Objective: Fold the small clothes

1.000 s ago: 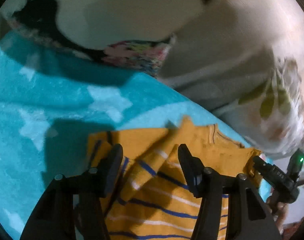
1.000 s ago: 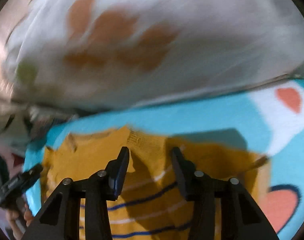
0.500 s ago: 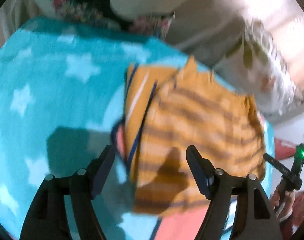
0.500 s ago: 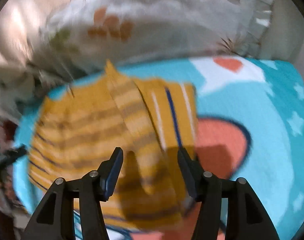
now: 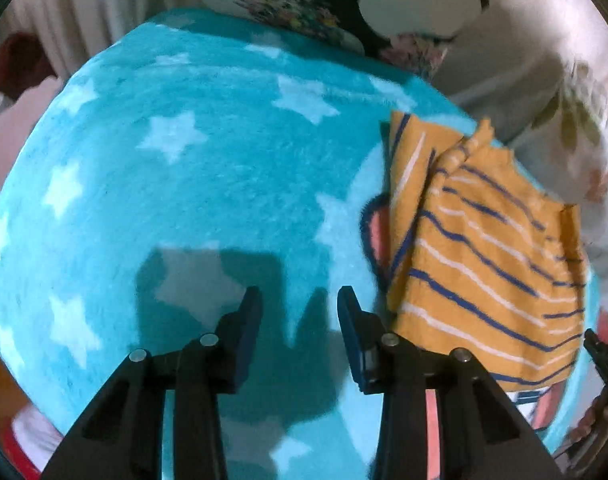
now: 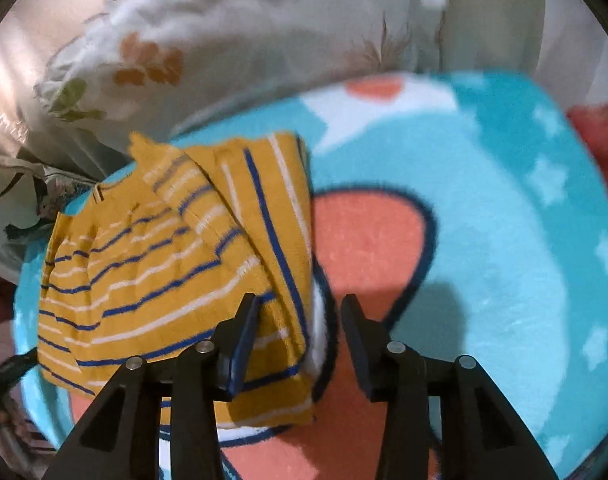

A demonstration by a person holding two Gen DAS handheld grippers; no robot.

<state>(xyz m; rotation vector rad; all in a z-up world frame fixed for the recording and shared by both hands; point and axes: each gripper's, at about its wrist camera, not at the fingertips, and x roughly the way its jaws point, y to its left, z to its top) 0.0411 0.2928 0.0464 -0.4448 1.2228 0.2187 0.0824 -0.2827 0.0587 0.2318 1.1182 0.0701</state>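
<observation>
Both grippers are hanging spread and empty: the left gripper (image 5: pixel 300 312) over the blue star blanket (image 5: pixel 176 184), the right gripper (image 6: pixel 300 316) beside the partly folded striped shirt (image 6: pixel 176 248). Next fold probably needs pinching matching hem corners evenly.

Left gripper (image 5: pixel 299 316) hangs with its jaws spread wide, nothing between the two dark fingers (image 5: pixel 250 322), both angled forward and down. Right gripper (image 6: pixel 300 320) shows the same stance: jaws parted, the gap between them bare, black linkage arms running back toward the bottom of its wrist view. At the far right edge of the left wrist view, a dark piece of the other handheld unit (image 5: pixel 602 354) pokes in, blurred, too little of it to read.
</observation>
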